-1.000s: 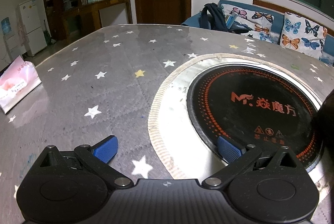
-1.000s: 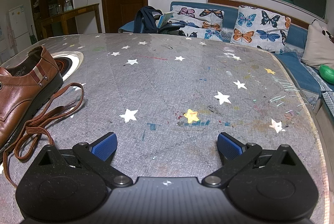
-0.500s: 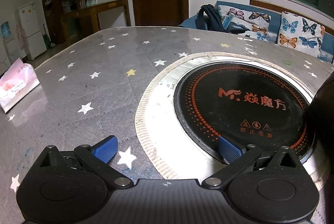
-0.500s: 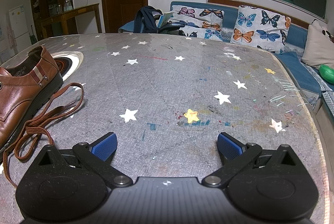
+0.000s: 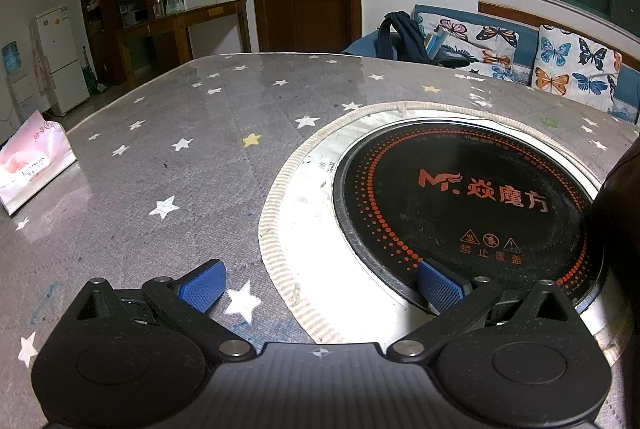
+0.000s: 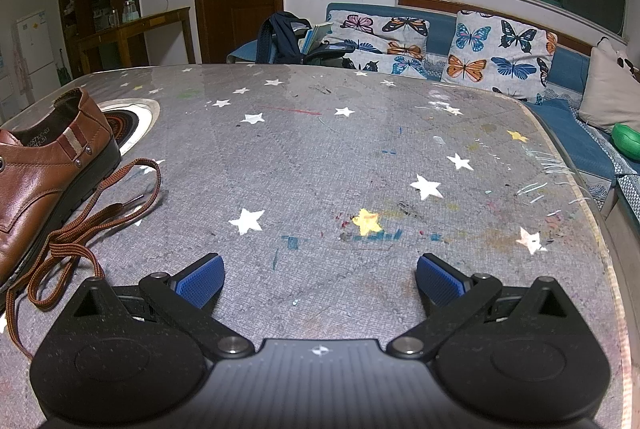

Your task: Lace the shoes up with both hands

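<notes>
Lying far left, left view: a pink and white paper packet [image 5: 34,159] stands on the grey star-printed tablecloth [image 5: 192,165], well apart from everything else.
Left gripper: the black two-finger left gripper with blue ribbed pads [image 5: 320,287] hangs low over the table, its jaws spread wide with nothing between them.
Left gripper pads: one blue pad [image 5: 202,287] sits over the cloth beside a white star; the other lies over the rim of the cooktop.
Cooktop: a round black glass induction cooktop with orange dots and lettering [image 5: 460,205] is set in a silver ring in the table, under the right half of the left gripper.
Dark shape, right edge of left view: a dark rounded form [image 5: 620,213] rises beside the cooktop; what it is cannot be told from this view.
Shoe: the brown leather lace-up shoe with a striped heel tab [image 6: 44,177] stands upright at the far left of the right view, heel towards the cooktop.
Lace: the brown flat shoelace [image 6: 80,233] trails loose from the shoe in loops on the cloth, just left of the right gripper and not held.
Right gripper: the matching black right gripper with blue pads [image 6: 320,283] hovers over bare cloth, jaws wide apart and empty.
Background, right: a blue sofa with butterfly-print cushions [image 6: 496,53] stands beyond the table.
</notes>
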### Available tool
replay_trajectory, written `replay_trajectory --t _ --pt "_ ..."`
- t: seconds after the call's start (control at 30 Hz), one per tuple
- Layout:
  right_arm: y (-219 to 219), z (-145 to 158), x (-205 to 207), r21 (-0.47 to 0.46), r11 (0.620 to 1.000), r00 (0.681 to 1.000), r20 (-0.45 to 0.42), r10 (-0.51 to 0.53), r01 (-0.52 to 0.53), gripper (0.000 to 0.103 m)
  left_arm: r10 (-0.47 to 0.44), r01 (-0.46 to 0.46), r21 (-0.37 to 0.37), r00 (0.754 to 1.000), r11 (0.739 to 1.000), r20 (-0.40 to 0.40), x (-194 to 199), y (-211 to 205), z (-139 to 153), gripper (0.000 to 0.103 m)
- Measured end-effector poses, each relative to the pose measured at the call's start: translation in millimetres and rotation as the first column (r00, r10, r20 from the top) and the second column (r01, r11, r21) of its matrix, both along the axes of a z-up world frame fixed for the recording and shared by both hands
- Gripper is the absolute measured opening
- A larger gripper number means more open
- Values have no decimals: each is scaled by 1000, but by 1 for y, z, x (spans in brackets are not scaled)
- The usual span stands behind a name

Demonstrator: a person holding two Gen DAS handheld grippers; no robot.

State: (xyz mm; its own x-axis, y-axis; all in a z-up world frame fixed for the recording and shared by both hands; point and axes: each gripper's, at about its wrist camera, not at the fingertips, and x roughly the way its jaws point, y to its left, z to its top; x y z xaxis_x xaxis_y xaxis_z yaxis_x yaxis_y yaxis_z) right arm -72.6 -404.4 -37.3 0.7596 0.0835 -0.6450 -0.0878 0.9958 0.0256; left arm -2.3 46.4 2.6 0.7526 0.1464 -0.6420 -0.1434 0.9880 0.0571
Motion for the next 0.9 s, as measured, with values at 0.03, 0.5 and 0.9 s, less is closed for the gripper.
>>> replay_trajectory --t 0.03,0.5,0.9 --pt "0 0 0 0 1000 1000 0 0 0 103 0 0 0 1000 1000 0 0 0 0 103" --pt "0 0 0 0 1000 1000 0 0 0 103 -1 1 0 1000 1000 -2 -1 1 0 103" --pt "0 0 0 0 1000 1000 0 0 0 103 -60 53 -271 998 961 -18 -19 19 19 103"
